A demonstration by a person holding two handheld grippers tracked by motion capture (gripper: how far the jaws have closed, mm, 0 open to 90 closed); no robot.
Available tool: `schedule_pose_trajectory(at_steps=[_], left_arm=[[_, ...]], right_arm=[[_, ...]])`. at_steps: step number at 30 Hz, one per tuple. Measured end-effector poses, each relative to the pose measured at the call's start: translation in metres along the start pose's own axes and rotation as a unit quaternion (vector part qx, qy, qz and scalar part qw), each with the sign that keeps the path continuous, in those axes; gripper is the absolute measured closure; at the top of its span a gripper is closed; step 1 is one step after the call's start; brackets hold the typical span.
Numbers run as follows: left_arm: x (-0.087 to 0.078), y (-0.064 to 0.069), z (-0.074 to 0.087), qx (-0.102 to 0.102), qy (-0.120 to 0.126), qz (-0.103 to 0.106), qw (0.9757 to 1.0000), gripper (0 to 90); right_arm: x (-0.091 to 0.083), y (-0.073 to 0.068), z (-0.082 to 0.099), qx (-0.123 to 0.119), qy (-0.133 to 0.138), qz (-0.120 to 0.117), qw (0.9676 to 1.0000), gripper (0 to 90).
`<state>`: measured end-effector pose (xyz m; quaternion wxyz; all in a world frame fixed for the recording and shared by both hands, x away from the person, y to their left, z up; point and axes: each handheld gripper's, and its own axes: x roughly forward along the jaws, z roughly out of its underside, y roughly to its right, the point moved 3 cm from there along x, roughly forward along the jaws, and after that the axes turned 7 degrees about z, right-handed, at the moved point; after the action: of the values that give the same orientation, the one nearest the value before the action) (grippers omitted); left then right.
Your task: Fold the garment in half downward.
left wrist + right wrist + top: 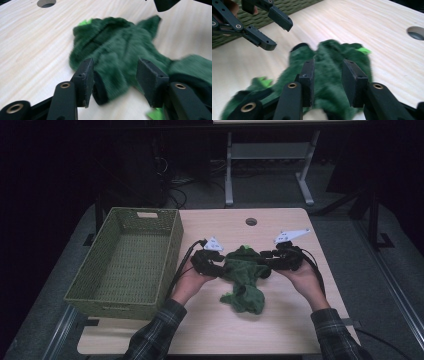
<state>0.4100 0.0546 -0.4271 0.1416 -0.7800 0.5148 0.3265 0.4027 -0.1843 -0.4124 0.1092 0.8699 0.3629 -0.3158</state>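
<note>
Dim up top: the high view is underexposed, everything beyond the table sinking into near-black. Both gripper views are far brighter, evenly lit, pale wood almost washed out. The green plush toy smears with motion blur, sharpest near the jaws. Soft shadow sits just under the toy.

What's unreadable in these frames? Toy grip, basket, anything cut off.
- Green plush toy: what animal it is stays unclear; dim and small in the high view, blurred and cropped in both gripper views.
- Left tongs: toy between the jaws, but pad contact is lost in blur.
- Right tongs: plush fills the gap; squeeze cannot be judged.
- Wicker basket: near inside wall hidden by its own rim.
</note>
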Motion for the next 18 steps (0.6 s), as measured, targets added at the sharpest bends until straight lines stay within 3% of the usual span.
schedule_pose_trajectory(at_steps=[2, 6, 10, 14, 18], left_arm=[[0.006, -0.009, -0.004, -0.015, 0.003, 0.001, 0.9999, 48.6], [0.022, -0.03, -0.01, -0.029, 0.002, 0.002, 0.9996, 49.7], [0.038, -0.045, -0.01, -0.038, -0.009, -0.003, 0.9992, 49.2], [0.053, -0.057, -0.006, -0.034, -0.032, -0.008, 0.9989, 48.6], [0.064, -0.061, -0.002, -0.029, -0.052, 0.0, 0.9983, 47.6]], right_arm=[[0.006, 0.008, -0.001, 0.01, -0.007, 0.0, 0.9999, 60.5], [0.02, 0.025, 0.0, 0.023, -0.01, 0.018, 0.9995, 59.0], [0.036, 0.038, 0.009, 0.043, -0.019, 0.017, 0.9988, 57.0], [0.054, 0.05, 0.022, 0.064, -0.043, 0.019, 0.9969, 54.7], [0.063, 0.054, 0.03, 0.063, -0.056, 0.011, 0.9963, 55.3]])
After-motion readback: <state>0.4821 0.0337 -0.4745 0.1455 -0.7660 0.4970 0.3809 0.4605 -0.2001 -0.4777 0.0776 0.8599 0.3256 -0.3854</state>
